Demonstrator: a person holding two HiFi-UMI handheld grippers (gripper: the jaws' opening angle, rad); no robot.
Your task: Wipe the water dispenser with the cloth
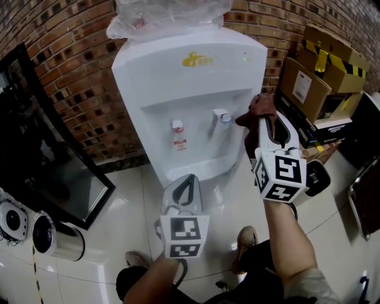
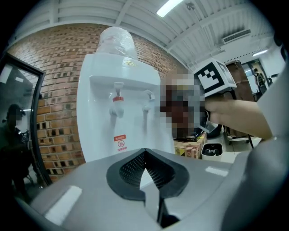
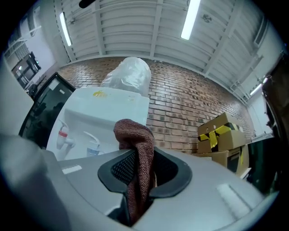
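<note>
Right claw (image 3: 141, 168) on cloth (image 3: 133, 131), lengthwise outward

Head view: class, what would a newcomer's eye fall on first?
A tall white plastic water dispenser fills the centre, against a red brick wall. At its right side, the right gripper is shut on a brown towelling cloth; the left gripper, shut and empty, hangs low in front.

The white dispenser (image 1: 184, 89) stands upright, with a red tap (image 1: 177, 126) and a blue tap (image 1: 222, 116) in its front recess and clear plastic (image 1: 166, 15) over its top. The brown terry cloth (image 1: 259, 110), bunched and pinched in the right claw (image 1: 265, 122), sits at the dispenser's right front edge, beside the blue tap.
</note>
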